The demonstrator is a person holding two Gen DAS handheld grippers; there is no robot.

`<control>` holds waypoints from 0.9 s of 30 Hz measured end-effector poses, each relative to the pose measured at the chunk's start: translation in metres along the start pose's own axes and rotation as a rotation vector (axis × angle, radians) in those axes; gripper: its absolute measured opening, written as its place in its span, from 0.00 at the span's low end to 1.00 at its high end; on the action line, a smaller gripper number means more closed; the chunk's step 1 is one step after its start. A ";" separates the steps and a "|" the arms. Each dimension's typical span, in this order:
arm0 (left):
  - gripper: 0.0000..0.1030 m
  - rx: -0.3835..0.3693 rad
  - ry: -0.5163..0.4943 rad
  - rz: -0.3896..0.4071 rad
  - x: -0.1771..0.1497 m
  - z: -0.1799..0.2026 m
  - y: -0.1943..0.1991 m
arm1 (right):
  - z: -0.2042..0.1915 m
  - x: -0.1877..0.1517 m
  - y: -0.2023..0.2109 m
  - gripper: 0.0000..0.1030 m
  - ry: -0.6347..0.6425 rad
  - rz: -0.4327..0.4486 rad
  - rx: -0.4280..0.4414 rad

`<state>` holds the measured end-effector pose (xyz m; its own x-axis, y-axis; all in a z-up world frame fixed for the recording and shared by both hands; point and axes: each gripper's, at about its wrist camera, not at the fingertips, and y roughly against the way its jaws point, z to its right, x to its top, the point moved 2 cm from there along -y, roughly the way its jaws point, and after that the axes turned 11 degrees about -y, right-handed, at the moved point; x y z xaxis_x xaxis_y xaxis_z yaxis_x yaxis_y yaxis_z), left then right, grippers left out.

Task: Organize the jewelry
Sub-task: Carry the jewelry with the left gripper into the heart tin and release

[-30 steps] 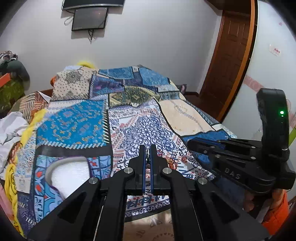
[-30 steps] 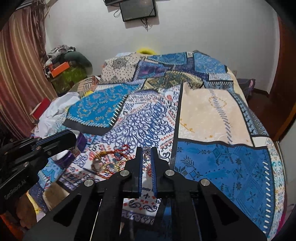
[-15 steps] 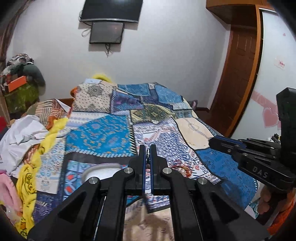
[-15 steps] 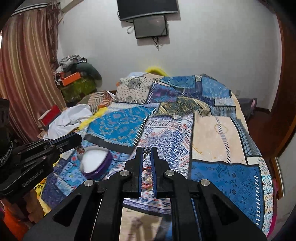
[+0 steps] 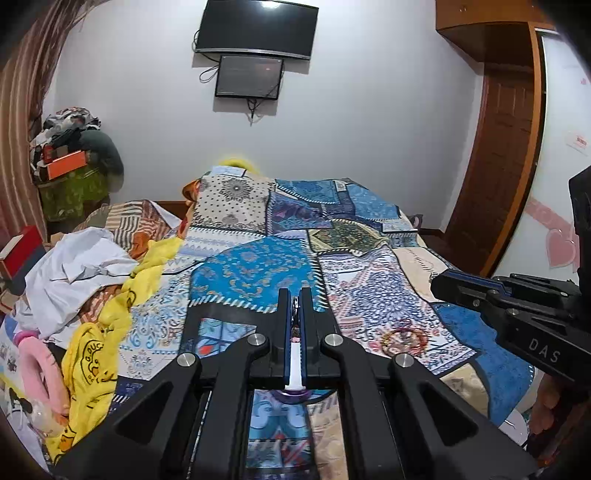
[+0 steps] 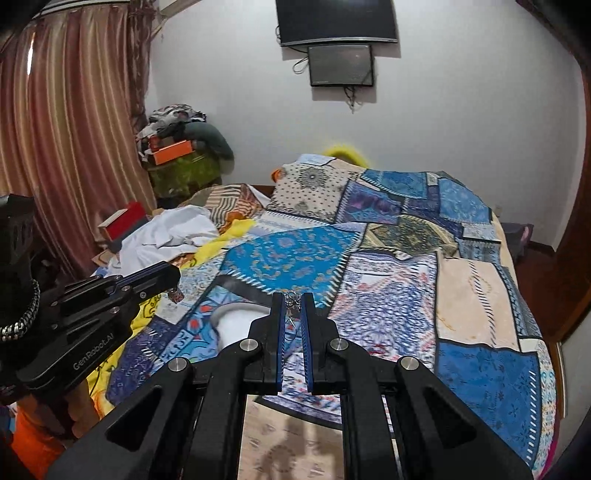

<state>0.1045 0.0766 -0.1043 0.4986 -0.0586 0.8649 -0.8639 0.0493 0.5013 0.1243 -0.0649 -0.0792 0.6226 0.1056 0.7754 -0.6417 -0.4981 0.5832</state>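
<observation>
Right now I see my left gripper [image 5: 294,295] pinched on a small metal ring [image 5: 294,308] above the bedspread [image 5: 258,266]. My right gripper [image 6: 291,299] pinches a silver chain [image 6: 291,297]; bangles [image 5: 404,338] lie on the bedspread.

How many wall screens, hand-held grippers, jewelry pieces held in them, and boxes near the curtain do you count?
Wall screens: 2 (large screen, small screen)
Hand-held grippers: 2 (left hand-held gripper, right hand-held gripper)
Held jewelry pieces: 2 (left piece, right piece)
Boxes: 2 (orange box, red box)
Total: 8
</observation>
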 end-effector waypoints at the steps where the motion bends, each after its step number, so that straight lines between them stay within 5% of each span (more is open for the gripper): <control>1: 0.02 0.004 0.003 -0.003 -0.001 -0.004 -0.001 | -0.003 -0.001 -0.002 0.07 0.002 -0.004 0.003; 27: 0.02 -0.124 0.044 -0.157 -0.022 -0.033 -0.087 | -0.023 -0.028 -0.103 0.07 0.034 -0.229 0.067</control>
<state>0.1704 0.1071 -0.1663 0.6317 -0.0321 0.7746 -0.7609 0.1656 0.6274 0.1625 0.0035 -0.1555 0.7326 0.2508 0.6327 -0.4533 -0.5137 0.7285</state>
